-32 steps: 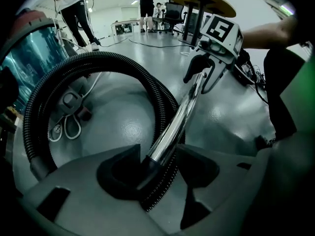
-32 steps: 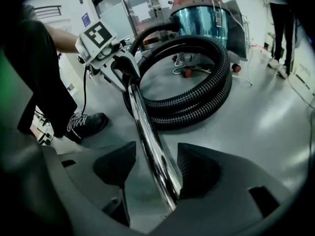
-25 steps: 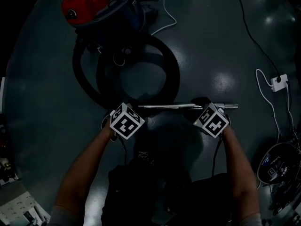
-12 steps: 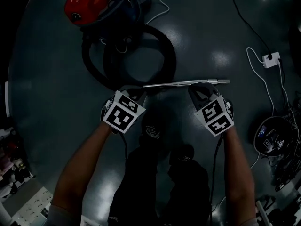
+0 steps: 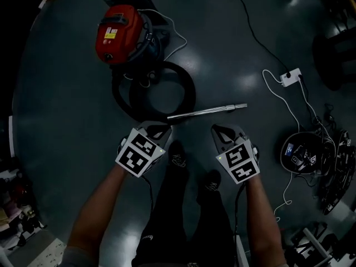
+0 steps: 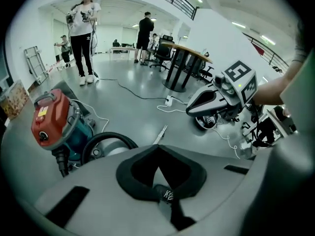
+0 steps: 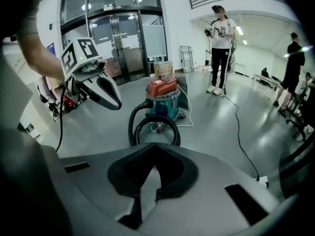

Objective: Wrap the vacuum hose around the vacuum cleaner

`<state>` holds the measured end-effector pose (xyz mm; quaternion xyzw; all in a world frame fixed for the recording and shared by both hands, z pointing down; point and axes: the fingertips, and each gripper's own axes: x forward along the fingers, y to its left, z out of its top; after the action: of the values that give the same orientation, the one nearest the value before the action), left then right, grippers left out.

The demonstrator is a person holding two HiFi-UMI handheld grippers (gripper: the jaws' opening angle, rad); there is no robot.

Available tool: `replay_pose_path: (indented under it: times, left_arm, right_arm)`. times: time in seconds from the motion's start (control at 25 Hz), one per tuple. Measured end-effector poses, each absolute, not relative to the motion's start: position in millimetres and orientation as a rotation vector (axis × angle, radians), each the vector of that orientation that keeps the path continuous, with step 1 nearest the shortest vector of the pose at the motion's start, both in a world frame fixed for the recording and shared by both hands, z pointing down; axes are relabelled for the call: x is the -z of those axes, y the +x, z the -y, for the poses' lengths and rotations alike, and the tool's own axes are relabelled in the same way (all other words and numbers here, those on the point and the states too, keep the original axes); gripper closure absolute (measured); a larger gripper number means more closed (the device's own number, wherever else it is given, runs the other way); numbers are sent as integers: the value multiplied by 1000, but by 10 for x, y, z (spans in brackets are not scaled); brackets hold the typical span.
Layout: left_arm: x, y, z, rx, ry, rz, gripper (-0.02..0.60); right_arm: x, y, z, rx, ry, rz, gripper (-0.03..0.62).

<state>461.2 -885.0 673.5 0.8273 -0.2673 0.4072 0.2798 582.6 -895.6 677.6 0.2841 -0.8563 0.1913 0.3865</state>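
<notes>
The red and teal vacuum cleaner (image 5: 119,35) stands on the grey floor at the upper left. Its black hose (image 5: 186,90) lies in a loop in front of it, and a metal wand (image 5: 207,112) rests on the floor beside the loop. My left gripper (image 5: 154,131) and right gripper (image 5: 222,133) hang high above the floor, both shut with nothing between the jaws. The left gripper view shows the vacuum cleaner (image 6: 51,122), the hose (image 6: 106,139), the wand (image 6: 160,134) and the right gripper (image 6: 216,100). The right gripper view shows the vacuum cleaner (image 7: 163,100), the hose (image 7: 152,124) and the left gripper (image 7: 98,90).
A white power strip (image 5: 290,77) with cables lies at the right, near a dark round device (image 5: 297,154) and a heap of cables (image 5: 334,166). My shoes (image 5: 178,159) stand between the grippers. People (image 6: 83,33) and a round table (image 6: 184,58) are in the background.
Both grippers have lifted up and away from the metal wand, which stays on the floor. The head view has pulled back, so the floor looks farther off.
</notes>
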Motion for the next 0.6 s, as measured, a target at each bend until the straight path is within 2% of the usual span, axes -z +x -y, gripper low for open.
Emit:
replay_pose_path:
  times: [0.2, 0.6]
  left_arm:
    - [-5837, 4744, 8785, -962, 2247, 688, 574]
    - [-4455, 5268, 8339, -913, 2466, 511, 574]
  right_arm:
    - [-5905, 5849, 8727, -562, 842, 2184, 589]
    - [-4354, 5804, 8276, -570, 1073, 2214, 589]
